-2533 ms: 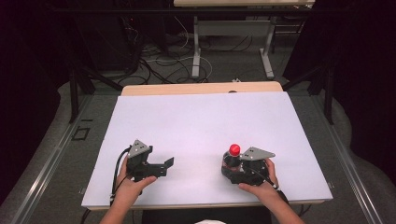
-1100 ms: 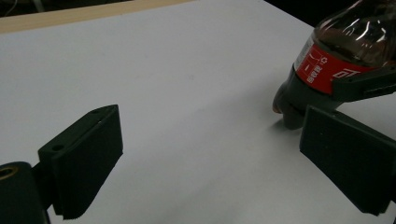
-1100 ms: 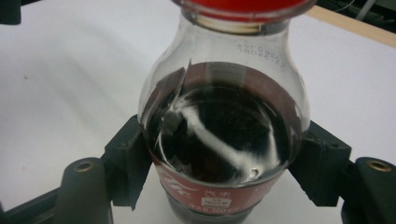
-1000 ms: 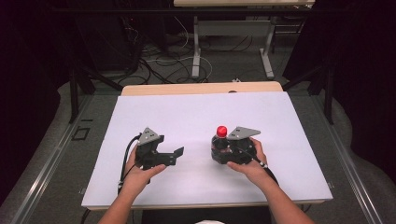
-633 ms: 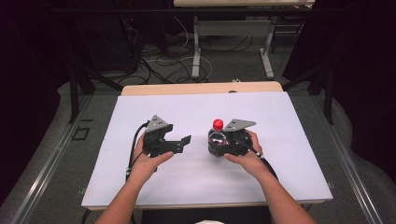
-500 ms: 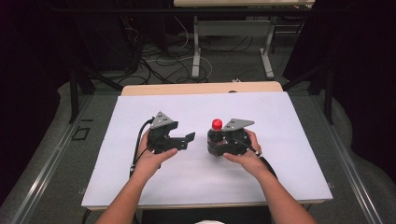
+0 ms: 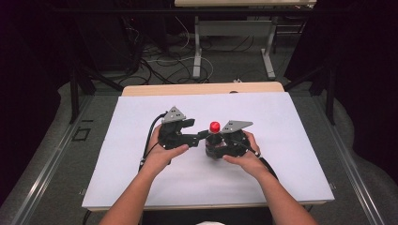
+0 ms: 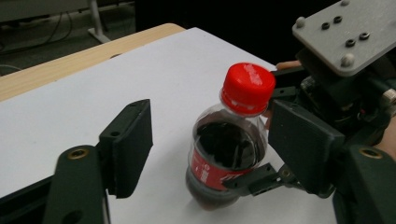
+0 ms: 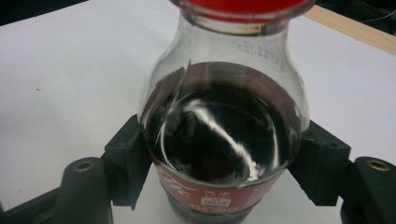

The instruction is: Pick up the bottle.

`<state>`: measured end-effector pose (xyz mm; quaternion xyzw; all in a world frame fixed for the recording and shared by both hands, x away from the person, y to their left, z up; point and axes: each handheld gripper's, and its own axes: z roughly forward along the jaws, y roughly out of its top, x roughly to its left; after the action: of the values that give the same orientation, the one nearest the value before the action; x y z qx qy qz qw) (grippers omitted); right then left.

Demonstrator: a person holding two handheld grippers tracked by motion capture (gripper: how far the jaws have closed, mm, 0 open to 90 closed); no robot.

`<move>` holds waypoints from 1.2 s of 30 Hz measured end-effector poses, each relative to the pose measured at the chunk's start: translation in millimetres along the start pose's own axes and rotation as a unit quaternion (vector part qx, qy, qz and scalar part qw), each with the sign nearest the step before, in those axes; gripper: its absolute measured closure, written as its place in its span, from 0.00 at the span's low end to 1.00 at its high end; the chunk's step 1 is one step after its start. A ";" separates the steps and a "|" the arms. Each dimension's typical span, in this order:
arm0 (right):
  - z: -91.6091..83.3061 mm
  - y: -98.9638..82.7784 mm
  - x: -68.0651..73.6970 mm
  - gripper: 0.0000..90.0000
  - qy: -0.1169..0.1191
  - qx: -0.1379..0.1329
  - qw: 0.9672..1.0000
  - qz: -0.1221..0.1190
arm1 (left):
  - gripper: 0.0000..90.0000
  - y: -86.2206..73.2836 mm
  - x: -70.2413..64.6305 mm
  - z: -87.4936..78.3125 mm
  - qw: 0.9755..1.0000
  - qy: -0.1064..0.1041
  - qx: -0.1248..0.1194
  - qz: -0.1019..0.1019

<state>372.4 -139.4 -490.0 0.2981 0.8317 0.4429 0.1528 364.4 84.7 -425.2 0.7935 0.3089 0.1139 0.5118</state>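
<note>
A small cola bottle (image 7: 214,127) with a red cap and dark drink stands up in my right gripper (image 7: 214,144), shut on its lower body at the red label (image 9: 219,193). In the right gripper view the two pads (image 9: 128,158) press on the bottle (image 9: 224,135) from both sides. My left gripper (image 7: 202,136) comes in from the left at neck height. Its jaws have just been closing and stand either side of the bottle (image 8: 229,154). The left pad (image 8: 128,140) is clear of it, and the right one sits close by the cap (image 8: 247,86).
A white sheet (image 7: 286,126) covers the table, with a wooden strip (image 7: 202,88) at the far edge. Beyond it are table legs (image 7: 197,47) and loose cables on a dark floor. Both forearms come in from the near edge.
The left gripper has moved right and away from the near edge, up to the bottle, and its jaws have narrowed. The right gripper with the bottle has hardly shifted in the last second.
</note>
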 end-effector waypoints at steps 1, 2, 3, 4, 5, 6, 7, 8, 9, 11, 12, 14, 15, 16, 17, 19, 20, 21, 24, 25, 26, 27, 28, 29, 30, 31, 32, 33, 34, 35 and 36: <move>-0.3 0.0 0.9 0.33 0.000 -0.002 1.000 -0.003 | 0.36 3.6 -0.4 0.2 1.000 -0.008 0.005 -0.001; -0.8 -0.1 1.8 0.33 -0.001 -0.003 1.000 -0.006 | 0.37 5.1 -1.5 0.7 1.000 -0.014 0.005 -0.005; -1.1 -0.2 3.0 0.33 -0.001 -0.002 1.000 -0.006 | 0.38 7.1 -1.7 1.1 1.000 -0.018 0.006 -0.001; -2.4 0.3 3.6 0.33 0.005 0.005 1.000 -0.009 | 0.39 8.9 -2.5 1.5 1.000 -0.026 0.008 -0.002; -1.8 0.0 4.5 0.33 0.004 -0.001 1.000 -0.010 | 0.40 10.7 -3.9 2.3 0.999 -0.035 0.011 -0.002; -1.6 -0.2 4.7 0.33 0.003 -0.005 1.000 -0.014 | 0.41 12.4 -5.4 2.6 0.999 -0.042 0.016 -0.002; -2.5 0.0 6.2 0.33 0.008 0.000 1.000 -0.009 | 0.41 14.4 -6.9 3.5 0.999 -0.046 0.020 0.004; -2.8 -0.1 7.4 0.33 0.010 -0.004 1.000 -0.010 | 0.41 15.9 -8.3 4.7 0.999 -0.048 0.024 0.003; -3.7 -0.1 7.6 0.33 0.013 0.001 1.000 -0.017 | 0.42 17.4 -9.1 5.9 0.998 -0.053 0.029 0.004; -4.2 -0.3 9.1 0.33 0.017 -0.004 1.000 -0.019 | 0.43 19.1 -11.7 8.7 0.998 -0.056 0.029 -0.002; -4.5 -0.4 10.0 0.33 0.019 -0.005 1.000 -0.015 | 0.45 20.7 -11.7 8.8 0.998 -0.061 0.035 0.004; -5.2 -0.6 9.9 0.33 0.027 -0.006 0.999 -0.016 | 0.47 22.1 -13.9 10.6 0.997 -0.064 0.040 0.001; -5.8 -1.1 11.4 0.33 0.028 -0.008 1.000 -0.010 | 0.49 23.3 -14.0 11.6 0.997 -0.065 0.044 0.009; -6.2 -1.4 11.5 0.33 0.029 -0.008 0.999 -0.013 | 0.50 23.1 -16.2 13.5 0.997 -0.063 0.040 0.002; -6.6 -1.6 12.1 0.33 0.031 -0.007 0.999 -0.015 | 0.51 23.9 -16.8 14.8 0.997 -0.066 0.042 0.004; -8.0 -1.4 12.8 0.33 0.036 -0.001 0.999 -0.017 | 0.53 24.8 -18.8 17.9 0.997 -0.068 0.045 0.007; -7.6 -1.7 13.5 0.33 0.036 -0.007 0.999 -0.017 | 0.55 25.3 -19.7 19.4 0.996 -0.070 0.049 0.008; -7.9 -1.7 13.8 0.33 0.036 -0.007 0.999 -0.018 | 0.56 25.8 -20.7 20.4 0.996 -0.071 0.054 0.011; -8.3 -1.3 14.7 0.33 0.041 -0.007 0.999 -0.016 | 0.60 27.0 -23.3 23.6 0.996 -0.061 0.062 0.016; -8.4 -1.3 15.0 0.33 0.042 -0.007 0.999 -0.017 | 0.62 27.1 -23.3 24.5 0.996 -0.059 0.060 0.019; -8.5 -1.3 15.1 0.33 0.042 -0.007 0.999 -0.019 | 0.63 27.1 -23.0 24.9 0.996 -0.060 0.060 0.020; -8.5 -1.4 15.6 0.33 0.042 -0.008 0.999 -0.020 | 0.63 27.2 -22.8 24.9 0.996 -0.063 0.062 0.020; -8.3 -1.4 15.9 0.33 0.041 -0.009 0.999 -0.019 | 0.65 27.1 -23.1 24.7 0.996 -0.063 0.063 0.020; -8.4 -1.5 15.8 0.33 0.041 -0.007 0.999 -0.022 | 0.66 27.2 -23.7 24.1 0.996 -0.060 0.065 0.019; -8.0 -1.7 16.0 0.33 0.040 -0.009 0.999 -0.021 | 0.66 27.1 -23.9 23.8 0.996 -0.058 0.066 0.018; -8.0 -1.9 16.1 0.33 0.039 -0.009 0.999 -0.020 | 0.66 27.1 -23.5 23.6 0.996 -0.055 0.065 0.018; -7.9 -2.0 16.3 0.33 0.038 -0.010 0.999 -0.020 | 0.67 27.1 -23.2 23.2 0.996 -0.055 0.064 0.016; -8.0 -2.1 16.5 0.33 0.038 -0.011 0.999 -0.020 | 0.67 27.0 -22.7 22.7 0.996 -0.055 0.064 0.013; -8.0 -2.1 16.8 0.33 0.038 -0.013 0.999 -0.018 | 0.67 26.9 -22.3 22.3 0.996 -0.056 0.063 0.012; -8.2 -2.0 17.2 0.33 0.040 -0.013 0.999 -0.016 | 0.67 26.8 -22.6 21.9 0.996 -0.054 0.062 0.012; -8.1 -2.0 17.2 0.33 0.039 -0.015 0.999 -0.017 | 0.67 26.7 -22.9 21.5 0.997 -0.053 0.062 0.013</move>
<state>354.1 -134.6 -486.9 0.2637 0.8356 0.4636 0.1320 367.1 47.3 -408.2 0.8324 0.2777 0.0589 0.4759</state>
